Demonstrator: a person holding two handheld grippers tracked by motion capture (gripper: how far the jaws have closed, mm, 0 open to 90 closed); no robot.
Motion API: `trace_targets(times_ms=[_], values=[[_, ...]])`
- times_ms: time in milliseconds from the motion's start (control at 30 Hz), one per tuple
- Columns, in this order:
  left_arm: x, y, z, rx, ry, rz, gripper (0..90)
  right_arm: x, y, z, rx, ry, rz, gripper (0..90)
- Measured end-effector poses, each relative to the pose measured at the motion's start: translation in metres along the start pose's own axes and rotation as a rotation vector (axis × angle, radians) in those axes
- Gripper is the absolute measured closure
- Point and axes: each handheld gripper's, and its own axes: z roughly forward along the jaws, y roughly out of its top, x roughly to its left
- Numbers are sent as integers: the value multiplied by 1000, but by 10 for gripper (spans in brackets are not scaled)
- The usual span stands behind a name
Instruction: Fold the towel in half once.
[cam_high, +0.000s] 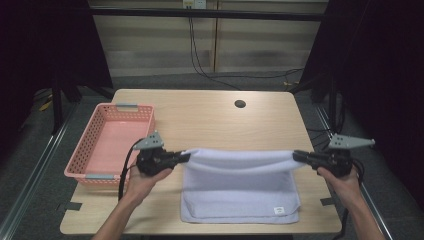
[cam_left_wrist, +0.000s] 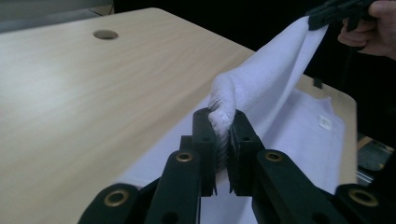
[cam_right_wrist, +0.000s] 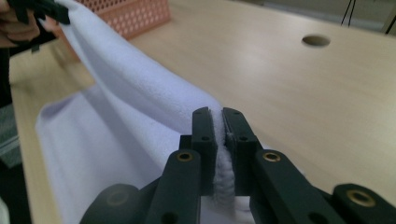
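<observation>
Item one, white towel (cam_high: 240, 187): I have it on the near half of the table (cam_high: 210, 117), its near part lying flat with a small label (cam_high: 279, 210) at the near right corner, its far edge lifted off the wood and stretched level between my two hands. Item two, left tongs (cam_high: 186, 156): I see them clamped on the towel's left far corner, a wad of terry bunched between the black pads (cam_left_wrist: 205, 140) in the left gripper view. Item three, right tongs (cam_high: 297, 156): closed likewise on the right far corner, cloth pinched in the narrow slot between the pads (cam_right_wrist: 204, 140) in the right gripper view. Item four, pink perforated basket (cam_high: 102, 150): it stands at the table's left edge, just beside my left hand (cam_high: 145, 177). Item five, a round cable hole (cam_high: 240, 104) in the table's far part, well apart from the towel.
</observation>
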Motion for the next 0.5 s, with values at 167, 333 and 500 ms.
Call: trace_targets(times_ms=[167, 333, 500], values=[[-16, -34, -8, 61, -38, -37, 827, 29, -30, -15, 58, 29, -5, 835], [-29, -55, -7, 186, -78, -30, 796, 47, -60, -14, 128, 56, 7, 793], [-19, -58, -22, 116, -116, -79, 645, 49, -72, -21, 117, 42, 77, 561]])
